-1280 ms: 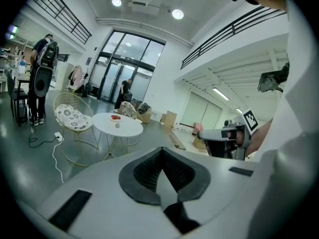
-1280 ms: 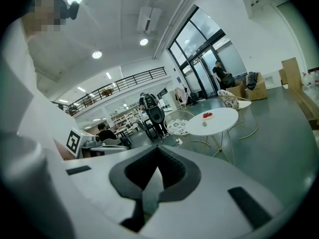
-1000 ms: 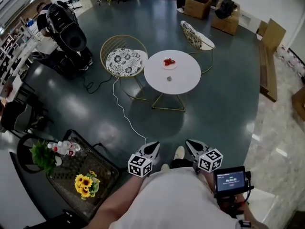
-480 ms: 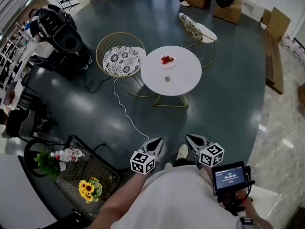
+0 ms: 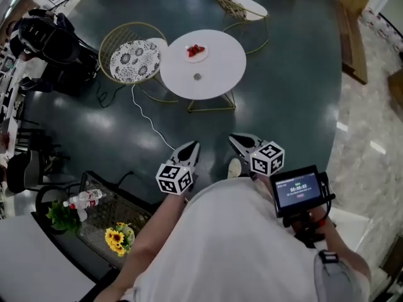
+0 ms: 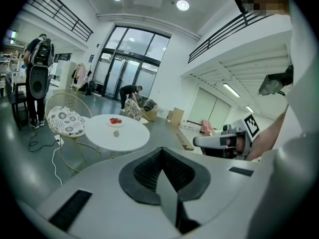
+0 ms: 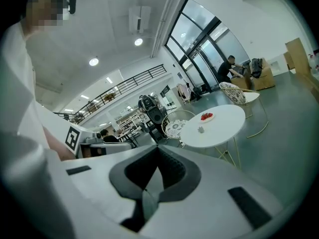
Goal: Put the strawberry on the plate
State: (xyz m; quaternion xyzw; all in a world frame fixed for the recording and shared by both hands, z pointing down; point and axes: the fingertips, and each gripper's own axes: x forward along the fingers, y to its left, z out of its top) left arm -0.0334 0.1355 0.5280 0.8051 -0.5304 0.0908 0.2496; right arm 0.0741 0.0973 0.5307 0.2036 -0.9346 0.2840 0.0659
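Well short of the round white table [image 5: 220, 74], holding left gripper [image 5: 192, 147] and right gripper [image 5: 235, 139] with jaws pressed together on nothing, facing red strawberries [image 5: 196, 49] already on the plate [image 5: 196, 59] toward that table's far side; could arrive closed and knock fruit or plate off by reaching in without opening first.

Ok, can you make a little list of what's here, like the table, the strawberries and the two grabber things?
table: round, white, far ahead of both grippers
plate: on the table's far side
strawberries: red, lying on the plate
small grey thing: on the table, nearer than the plate; too small to name
cushioned chair: left of the table, patterned seat
second chair: beyond the table
left gripper: jaws together, holding nothing
right gripper: jaws together, holding nothing
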